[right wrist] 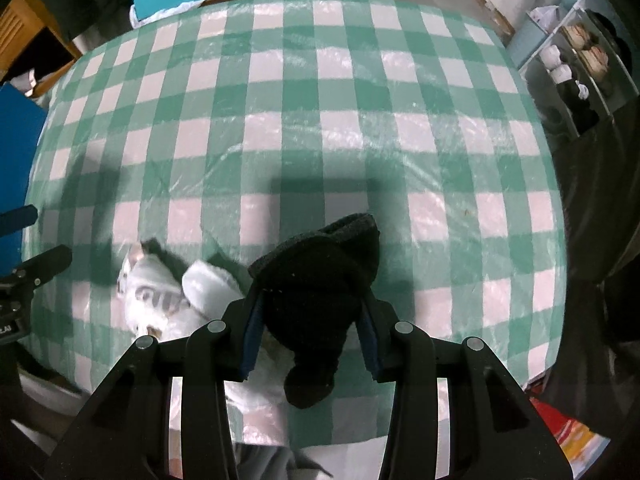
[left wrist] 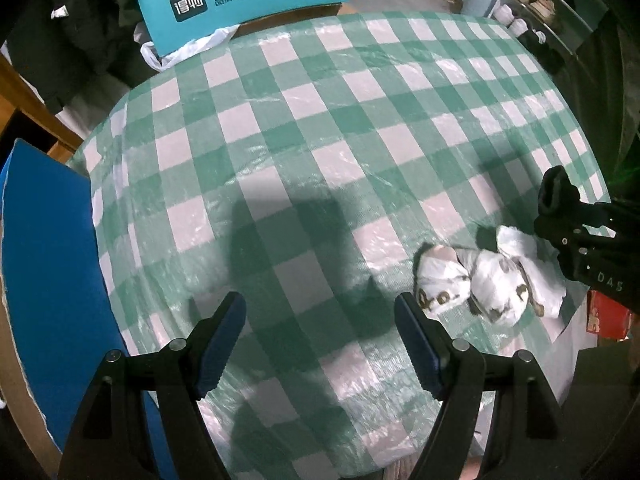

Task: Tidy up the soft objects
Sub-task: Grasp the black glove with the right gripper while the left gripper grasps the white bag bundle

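Right tool [right wrist: 310,336] is clamping the black sock [right wrist: 320,288], lifting it above the checked surface [right wrist: 360,120]; left tool [left wrist: 320,344] is gaping, unloaded (patterned white socks [left wrist: 480,280] lying beside) — carrying level, grip firm

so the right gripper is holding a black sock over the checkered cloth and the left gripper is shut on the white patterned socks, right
Not quite. The left gripper is open and empty in the left wrist view; the white patterned socks lie on the checkered cloth beside it. The right gripper does hold the black sock.
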The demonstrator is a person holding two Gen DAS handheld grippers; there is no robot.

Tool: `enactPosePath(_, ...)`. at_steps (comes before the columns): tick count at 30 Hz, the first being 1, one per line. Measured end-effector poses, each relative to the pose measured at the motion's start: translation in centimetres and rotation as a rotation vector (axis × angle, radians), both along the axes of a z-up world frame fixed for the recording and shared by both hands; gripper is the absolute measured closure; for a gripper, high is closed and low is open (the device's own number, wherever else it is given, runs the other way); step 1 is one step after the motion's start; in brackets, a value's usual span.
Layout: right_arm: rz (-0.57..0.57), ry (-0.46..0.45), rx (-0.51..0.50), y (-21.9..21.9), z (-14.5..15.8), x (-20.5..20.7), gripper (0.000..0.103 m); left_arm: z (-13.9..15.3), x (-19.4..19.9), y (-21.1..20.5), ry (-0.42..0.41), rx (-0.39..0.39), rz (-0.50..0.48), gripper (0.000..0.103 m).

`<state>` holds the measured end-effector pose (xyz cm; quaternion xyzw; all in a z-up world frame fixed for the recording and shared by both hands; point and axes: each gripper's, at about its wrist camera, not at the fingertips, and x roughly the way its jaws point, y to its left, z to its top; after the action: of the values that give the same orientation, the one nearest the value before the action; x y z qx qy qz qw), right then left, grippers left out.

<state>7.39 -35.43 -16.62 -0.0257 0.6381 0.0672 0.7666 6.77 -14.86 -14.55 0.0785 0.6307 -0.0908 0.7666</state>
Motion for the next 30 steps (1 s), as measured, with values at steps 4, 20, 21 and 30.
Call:
enactPosePath(4,0.002,0.024,0.025,0.0,-0.7,-0.5,0.062,-0.3,-0.5,-0.2,0.017,-0.002,0.008,0.025)
enactPosePath(20,0.082,0.085,0.215,5.9,-2.2,-1.2,0.062,-1.0,0.1,3.3,0.052,-0.031,0.144,0.025)
enactPosePath(21,0.087,0.088,0.228,6.5,-2.2,-1.2,0.062,-1.0,0.2,3.6,0.050,-0.033,0.162,0.025)
enactPosePath(30,0.108,0.114,0.302,8.3,-2.0,-2.2,0.062,-1.1,0.8,5.0,0.056,-0.083,0.258,0.025)
